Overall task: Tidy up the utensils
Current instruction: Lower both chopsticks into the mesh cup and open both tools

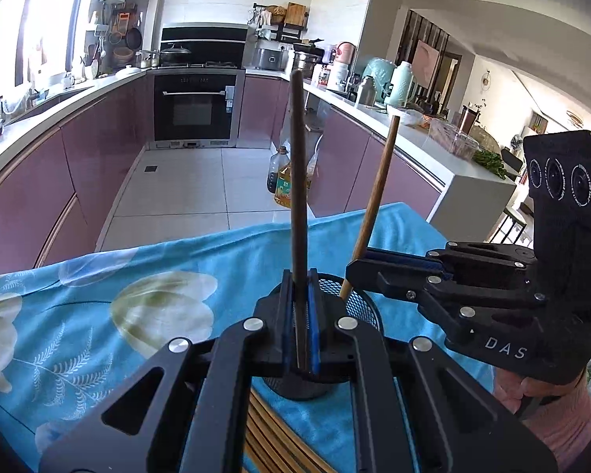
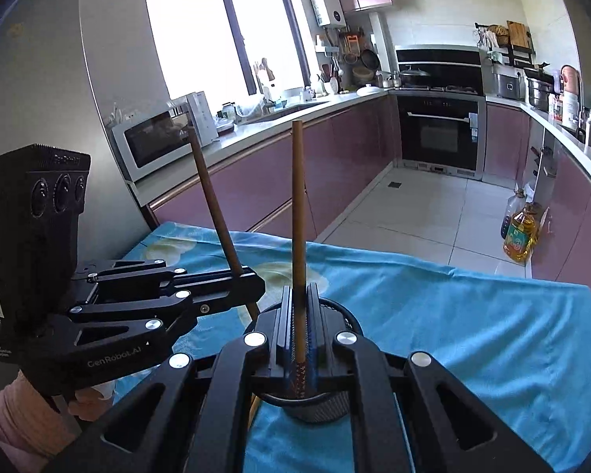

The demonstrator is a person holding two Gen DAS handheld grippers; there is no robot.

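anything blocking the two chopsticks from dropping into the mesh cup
Nothing visible does. The left gripper holds the dark chopstick and the right gripper the lighter chopstick, both upright over the open mesh cup.

The two claws crowd over the black mesh cup (image 1: 364, 307), the right claw (image 1: 360, 266) close at the left claw's (image 1: 304, 315) 2 o'clock. Each holds a chopstick upright, so the cup's mouth is tight. From 9 to 11 o'clock the blue cloth (image 1: 118, 295) on the counter lies bare. More chopsticks (image 1: 272, 437) lie at 6 o'clock.
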